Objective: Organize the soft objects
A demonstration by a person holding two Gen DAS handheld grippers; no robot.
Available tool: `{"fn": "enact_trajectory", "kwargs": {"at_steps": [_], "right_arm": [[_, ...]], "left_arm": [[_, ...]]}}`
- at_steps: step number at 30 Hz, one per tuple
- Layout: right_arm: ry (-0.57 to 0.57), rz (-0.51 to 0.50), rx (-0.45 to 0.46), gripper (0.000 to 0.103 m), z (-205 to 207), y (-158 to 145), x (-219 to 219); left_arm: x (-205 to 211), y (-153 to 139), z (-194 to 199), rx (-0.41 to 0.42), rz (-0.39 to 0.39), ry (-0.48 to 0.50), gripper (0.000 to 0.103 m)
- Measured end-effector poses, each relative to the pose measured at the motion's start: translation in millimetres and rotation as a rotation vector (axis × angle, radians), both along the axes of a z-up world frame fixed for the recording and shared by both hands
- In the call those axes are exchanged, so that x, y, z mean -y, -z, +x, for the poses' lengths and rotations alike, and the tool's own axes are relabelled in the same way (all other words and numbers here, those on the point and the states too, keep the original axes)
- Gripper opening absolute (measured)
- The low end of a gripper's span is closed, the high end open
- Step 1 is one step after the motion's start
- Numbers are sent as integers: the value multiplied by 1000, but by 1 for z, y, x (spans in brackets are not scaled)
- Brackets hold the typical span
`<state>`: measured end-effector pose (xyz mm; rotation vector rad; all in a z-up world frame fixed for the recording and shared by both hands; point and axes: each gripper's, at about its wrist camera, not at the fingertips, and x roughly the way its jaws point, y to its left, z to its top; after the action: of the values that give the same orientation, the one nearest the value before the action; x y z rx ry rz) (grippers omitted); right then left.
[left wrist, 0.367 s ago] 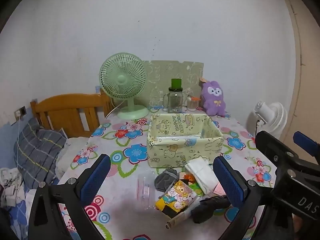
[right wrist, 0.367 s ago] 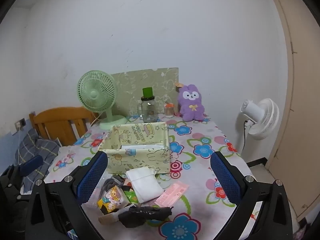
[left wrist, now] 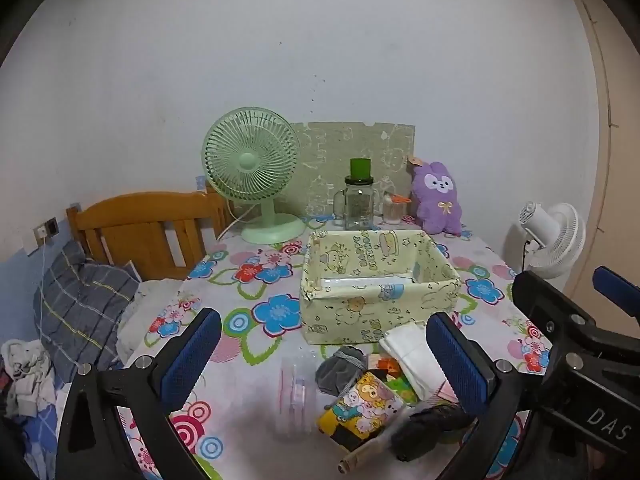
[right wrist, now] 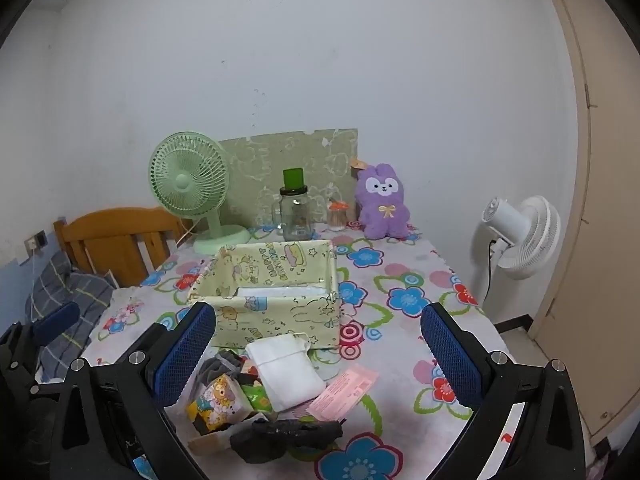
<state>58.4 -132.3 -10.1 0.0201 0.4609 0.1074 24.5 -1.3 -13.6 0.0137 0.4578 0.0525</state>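
Both tools hover level above the near edge of the desk (right wrist: 404, 264), pointing toward the back wall. The left hand-held gripper (left wrist: 324, 356) is released, its blue pads spread wide and holding nothing. The right hand-held gripper (right wrist: 318, 350) is likewise released and empty.

A heap of soft things lies on the desk between and just below the fingers: a white cloth (right wrist: 286, 370), a grey sock (left wrist: 340, 368), a cartoon pouch (left wrist: 362, 410), a pink packet (right wrist: 346, 392) and a black bundle (right wrist: 280, 434). Just behind the heap stands the open yellow fabric box (right wrist: 276, 316), touching the cloth's far edge.
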Motion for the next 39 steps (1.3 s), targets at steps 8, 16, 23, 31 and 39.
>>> {"fn": "enact_trajectory", "kwargs": {"at_steps": [8, 16, 23, 31, 39], "right_arm": [[-6, 1, 4, 103, -23, -11, 15], [-4, 14, -12, 103, -21, -10, 16], [-4, 15, -15, 103, -19, -11, 15], [-5, 18, -14, 103, -19, -12, 15], [-12, 20, -17, 103, -19, -12, 16]], "left_arm": [[-1, -2, -3, 8, 0, 1, 103], [1, -2, -2, 10, 2, 2, 103], [3, -5, 0, 7, -1, 3, 103], [3, -5, 0, 8, -2, 4, 103], [3, -6, 0, 10, -2, 6, 103]]}}
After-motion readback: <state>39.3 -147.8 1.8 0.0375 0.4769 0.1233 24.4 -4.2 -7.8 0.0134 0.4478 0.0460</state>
